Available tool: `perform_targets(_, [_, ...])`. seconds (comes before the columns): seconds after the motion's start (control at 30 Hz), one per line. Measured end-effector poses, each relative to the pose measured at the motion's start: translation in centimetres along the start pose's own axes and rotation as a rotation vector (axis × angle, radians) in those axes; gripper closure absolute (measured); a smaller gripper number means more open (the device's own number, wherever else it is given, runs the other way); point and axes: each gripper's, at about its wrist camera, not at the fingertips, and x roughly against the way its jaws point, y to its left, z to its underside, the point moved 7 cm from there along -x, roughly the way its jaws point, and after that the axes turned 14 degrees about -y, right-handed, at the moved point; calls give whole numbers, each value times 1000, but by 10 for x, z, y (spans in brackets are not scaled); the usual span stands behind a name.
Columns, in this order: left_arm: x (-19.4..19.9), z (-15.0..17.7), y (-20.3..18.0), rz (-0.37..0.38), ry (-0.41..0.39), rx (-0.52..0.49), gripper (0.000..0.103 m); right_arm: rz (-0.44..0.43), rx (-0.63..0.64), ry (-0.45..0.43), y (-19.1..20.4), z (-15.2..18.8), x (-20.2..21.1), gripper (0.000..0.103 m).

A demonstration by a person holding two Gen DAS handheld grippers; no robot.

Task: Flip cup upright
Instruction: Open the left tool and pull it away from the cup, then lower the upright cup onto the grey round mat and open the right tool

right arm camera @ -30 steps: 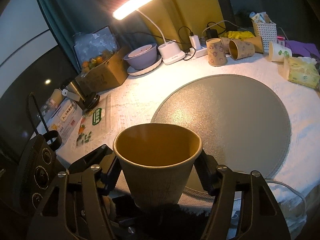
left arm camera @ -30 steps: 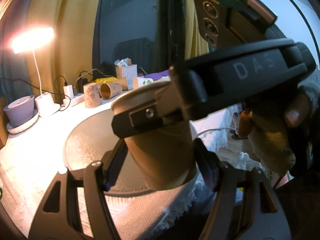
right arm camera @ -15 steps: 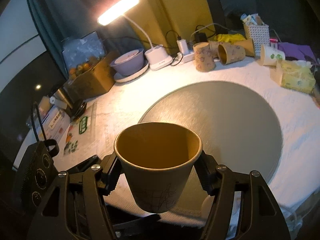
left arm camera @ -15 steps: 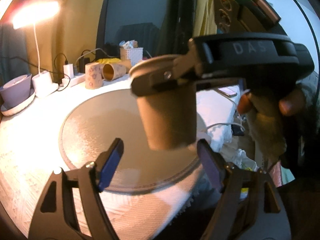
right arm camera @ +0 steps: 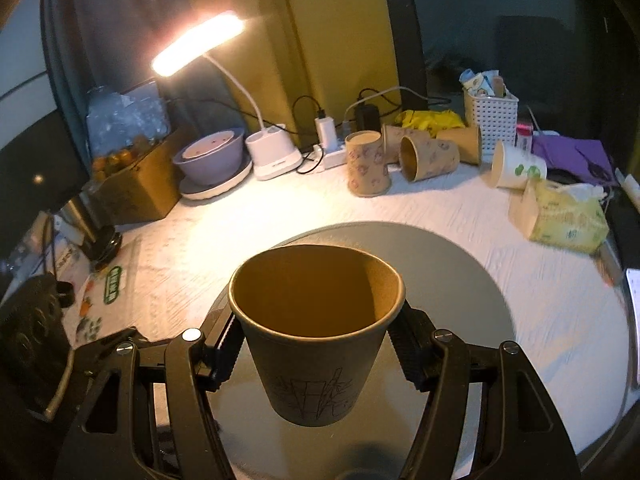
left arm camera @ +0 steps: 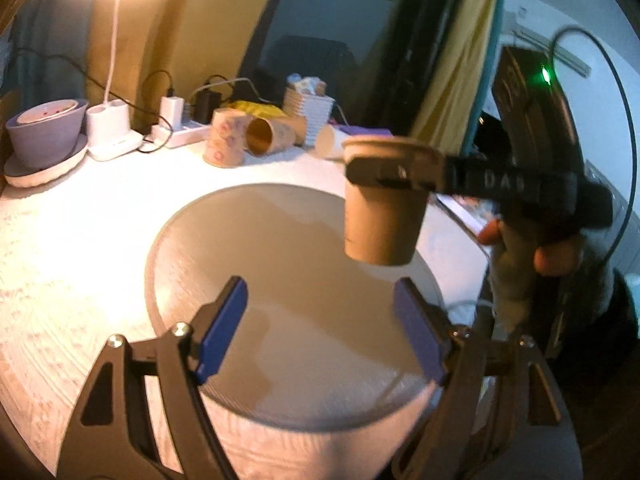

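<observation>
cup (right arm camera: 316, 328) lifted clear of mat — left tongs (left arm camera: 320, 328) backed away

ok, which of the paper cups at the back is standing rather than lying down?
The patterned cup nearest the power strip: it stands rim-down. The brown cups and the white green-print cup beside it lie on their sides.

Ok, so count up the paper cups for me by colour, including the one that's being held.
Brown paper cups: 5, counting the held cup in the right gripper
White paper cups: 1
Total: 6
</observation>
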Motion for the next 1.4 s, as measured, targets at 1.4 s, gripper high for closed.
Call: perform_targets(1.4, [-53, -4, 101, -162, 42, 246, 26, 102, 134, 8, -32, -2, -98, 34])
